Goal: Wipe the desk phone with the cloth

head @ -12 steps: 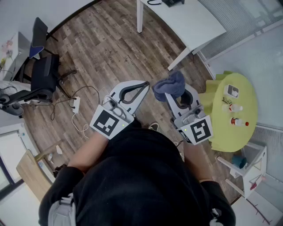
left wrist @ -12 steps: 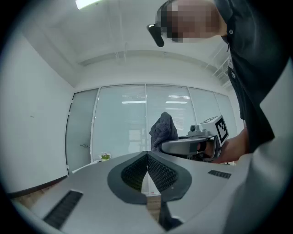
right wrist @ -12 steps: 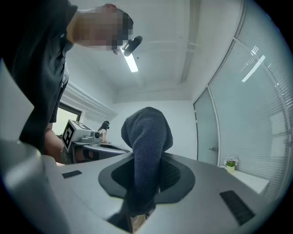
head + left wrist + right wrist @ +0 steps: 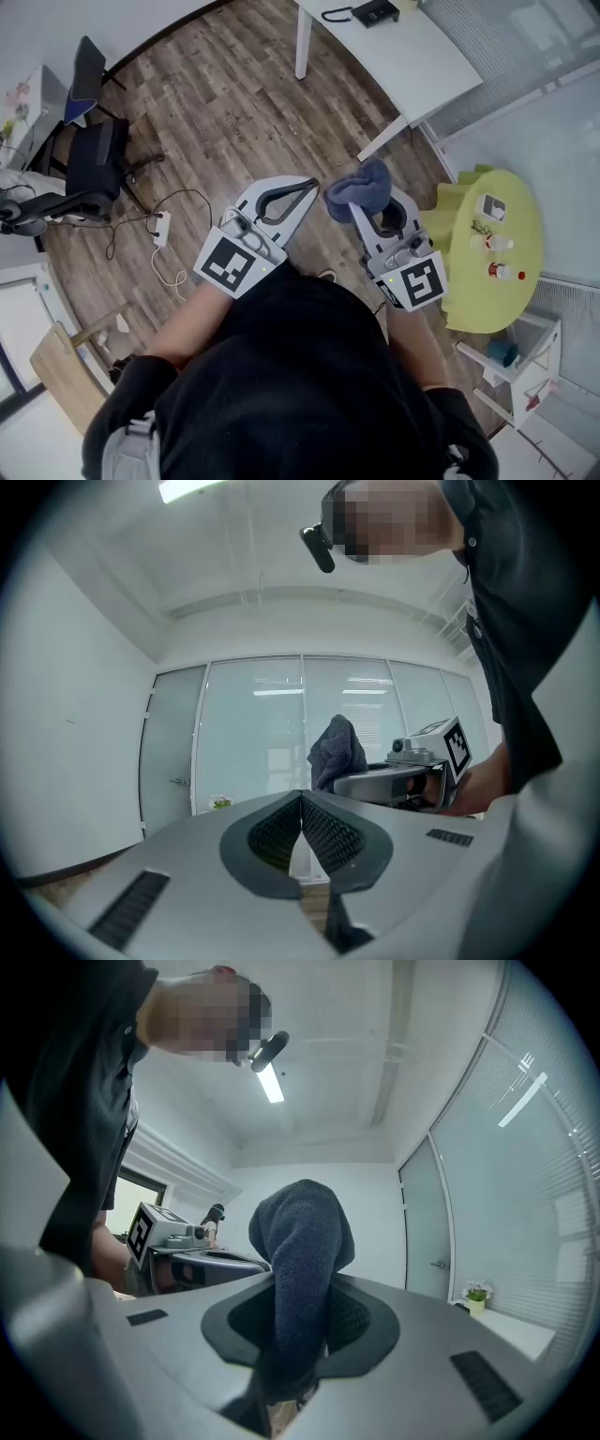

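Observation:
A black desk phone [image 4: 371,11] with a coiled cord sits on the white desk [image 4: 412,56] at the top of the head view, far from both grippers. My right gripper [image 4: 364,202] is shut on a dark blue cloth [image 4: 360,190], which bulges out past the jaws; the same cloth [image 4: 302,1269] fills the jaws in the right gripper view. My left gripper [image 4: 302,192] is held beside it, shut with nothing between its pads [image 4: 302,829]. Both are held up in front of the person's chest, over the wooden floor.
A round table with a yellow-green cover [image 4: 497,253] holding small bottles stands at the right. A black office chair [image 4: 89,159] and a power strip with cables [image 4: 161,225] lie at the left. A glass partition [image 4: 300,733] shows in the left gripper view.
The view has shifted slightly, so the desk and the phone show more fully at the top. Both grippers keep the same pose and the cloth stays held.

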Demonstrator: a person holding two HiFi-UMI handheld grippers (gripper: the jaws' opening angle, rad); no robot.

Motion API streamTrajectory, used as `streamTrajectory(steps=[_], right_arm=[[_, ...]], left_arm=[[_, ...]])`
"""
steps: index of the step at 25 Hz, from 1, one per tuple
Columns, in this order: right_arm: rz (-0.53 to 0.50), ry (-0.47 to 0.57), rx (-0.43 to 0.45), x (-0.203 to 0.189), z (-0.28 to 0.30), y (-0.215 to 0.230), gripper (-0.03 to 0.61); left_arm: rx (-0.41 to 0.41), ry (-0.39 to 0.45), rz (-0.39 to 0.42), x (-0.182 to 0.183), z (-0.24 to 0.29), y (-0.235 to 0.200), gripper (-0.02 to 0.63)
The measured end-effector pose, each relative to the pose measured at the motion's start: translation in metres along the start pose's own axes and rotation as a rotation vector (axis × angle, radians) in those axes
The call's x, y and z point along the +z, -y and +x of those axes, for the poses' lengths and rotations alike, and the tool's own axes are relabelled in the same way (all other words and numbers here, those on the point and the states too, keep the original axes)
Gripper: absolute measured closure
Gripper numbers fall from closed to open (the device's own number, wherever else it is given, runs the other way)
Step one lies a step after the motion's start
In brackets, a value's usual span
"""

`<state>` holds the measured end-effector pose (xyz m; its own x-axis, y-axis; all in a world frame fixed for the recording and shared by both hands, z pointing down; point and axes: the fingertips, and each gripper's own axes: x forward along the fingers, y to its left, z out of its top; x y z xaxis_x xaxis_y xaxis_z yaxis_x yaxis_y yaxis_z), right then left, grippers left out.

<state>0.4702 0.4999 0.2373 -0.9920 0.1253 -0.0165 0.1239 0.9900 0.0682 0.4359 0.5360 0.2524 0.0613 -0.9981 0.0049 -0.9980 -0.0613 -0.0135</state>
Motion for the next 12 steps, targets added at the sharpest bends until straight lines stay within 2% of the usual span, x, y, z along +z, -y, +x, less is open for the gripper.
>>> streamTrajectory(steps=[12], right_arm=[[0.023, 0.0, 0.007, -0.007, 0.044, -0.006, 0.474]], left_arm=[[0.021, 0.015, -0.006, -0.005, -0.016, -0.053, 0.603]])
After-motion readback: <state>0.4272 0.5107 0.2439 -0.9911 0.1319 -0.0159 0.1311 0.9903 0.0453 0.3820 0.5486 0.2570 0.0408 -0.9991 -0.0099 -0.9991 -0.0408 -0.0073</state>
